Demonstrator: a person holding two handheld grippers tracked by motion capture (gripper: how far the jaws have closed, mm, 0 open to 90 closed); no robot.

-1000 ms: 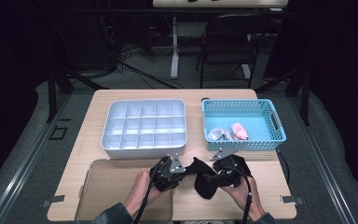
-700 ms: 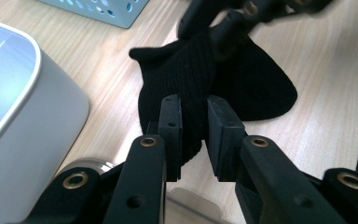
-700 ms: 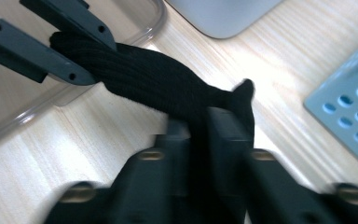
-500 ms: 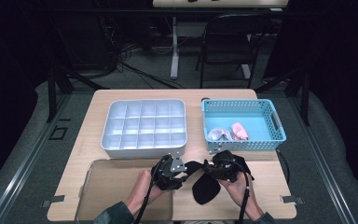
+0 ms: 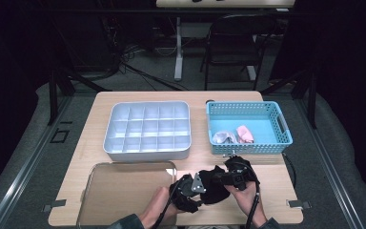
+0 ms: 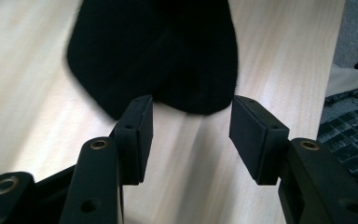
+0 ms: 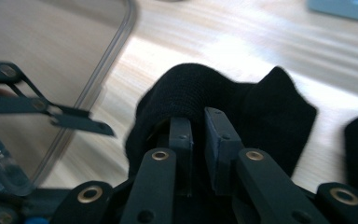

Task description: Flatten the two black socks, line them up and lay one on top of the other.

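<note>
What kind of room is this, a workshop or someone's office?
Probably a lab or studio set up for recording, not a home: a lone wooden table on grey carpet, dark surroundings, loose cables on the floor, and a folding chair behind.

The right gripper (image 7: 198, 122) has its jaws drawn close on a bunched fold of the black sock (image 7: 223, 105), the knit humping up over both pads and spreading right into a floppy point. After snapping nearly closed a moment back, the jaws have eased apart a touch, with the cloth pinched between them. The sock lies on the pale wooden table (image 7: 242, 35), a clear lid (image 7: 51, 42) sits off to the left with its rounded rim just beside the sock, the other gripper's dark linkage (image 7: 37, 105) hangs blurred over that lid, and a blue basket (image 7: 349, 7) peeks in at the top right corner.
</note>
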